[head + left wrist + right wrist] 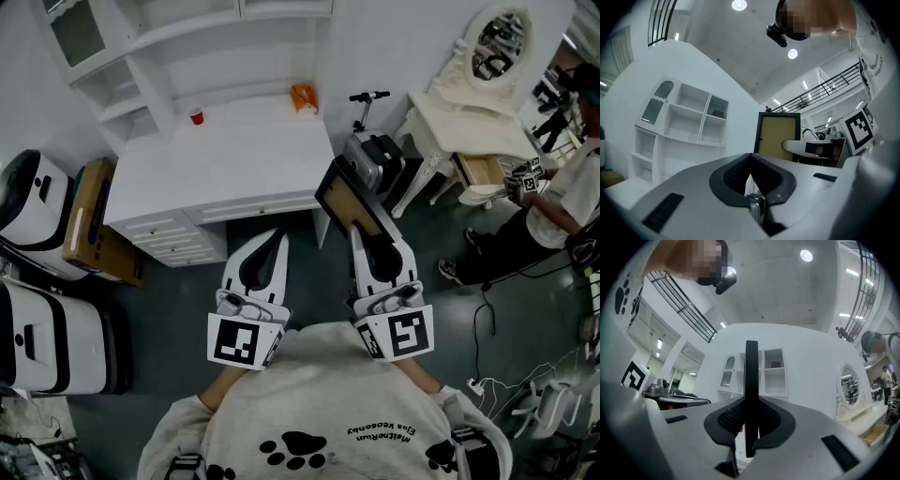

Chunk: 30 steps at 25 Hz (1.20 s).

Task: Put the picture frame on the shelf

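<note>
The picture frame (351, 203) has a black border and a tan panel, and my right gripper (360, 234) is shut on its lower edge, holding it up off the floor beside the white desk (230, 155). In the right gripper view the frame (751, 394) shows edge-on as a thin black bar clamped between the jaws. In the left gripper view the frame (777, 137) stands upright to the right. My left gripper (278, 236) is shut with nothing in it, just left of the frame. The white shelf unit (164, 42) rises behind the desk; the shelf unit (686, 124) has open compartments.
A red cup (196, 115) and an orange packet (303, 97) sit on the desk. A scooter (370, 141) stands right of it, then a white dressing table (473, 117) with an oval mirror (499, 42). A person (553, 211) sits at far right. Cardboard box (89, 225) and white machines (37, 281) at left.
</note>
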Available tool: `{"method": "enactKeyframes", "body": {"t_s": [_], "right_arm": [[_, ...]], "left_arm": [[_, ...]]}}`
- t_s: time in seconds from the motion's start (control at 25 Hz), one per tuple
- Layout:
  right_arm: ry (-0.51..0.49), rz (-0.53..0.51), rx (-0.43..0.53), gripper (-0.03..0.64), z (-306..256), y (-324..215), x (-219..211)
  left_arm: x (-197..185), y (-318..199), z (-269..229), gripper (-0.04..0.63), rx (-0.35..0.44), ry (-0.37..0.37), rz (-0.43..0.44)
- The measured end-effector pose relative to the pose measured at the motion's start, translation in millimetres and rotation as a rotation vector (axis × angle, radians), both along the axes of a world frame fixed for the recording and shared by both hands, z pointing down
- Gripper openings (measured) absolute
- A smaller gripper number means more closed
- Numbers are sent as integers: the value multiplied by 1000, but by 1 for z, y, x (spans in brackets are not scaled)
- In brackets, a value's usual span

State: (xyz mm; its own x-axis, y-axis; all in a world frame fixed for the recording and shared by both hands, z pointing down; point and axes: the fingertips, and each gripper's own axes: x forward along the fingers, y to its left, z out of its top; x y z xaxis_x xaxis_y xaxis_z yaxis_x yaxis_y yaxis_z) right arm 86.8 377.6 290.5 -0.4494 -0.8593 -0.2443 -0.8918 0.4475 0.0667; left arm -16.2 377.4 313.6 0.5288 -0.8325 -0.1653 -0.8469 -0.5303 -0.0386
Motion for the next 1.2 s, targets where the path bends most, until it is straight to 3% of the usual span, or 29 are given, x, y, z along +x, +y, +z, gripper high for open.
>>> {"method": "enactKeyframes", "body": {"t_s": [0.12, 0.56, 0.72, 0.88, 1.04, 1.2], "right_arm": [[1, 0, 0, 64, 1, 6, -9], [-8, 28, -17, 64, 4, 10, -12], [-11, 31, -22, 64, 5, 1, -10], [-20, 30, -24, 64, 7, -18, -7], [-23, 17, -18, 64, 9, -48, -10], [-21, 13, -19, 64, 6, -89, -11]], "left_arm": [[-8, 6, -6, 20, 3, 54, -6], [-11, 8, 0, 20, -15, 78, 29], [-11, -2, 10, 20, -31, 15, 41], [-10, -22, 7, 20, -40, 70, 26], [-16, -50, 16, 20, -37, -2, 21], [-19, -91, 12, 20, -38, 0, 7]]}}
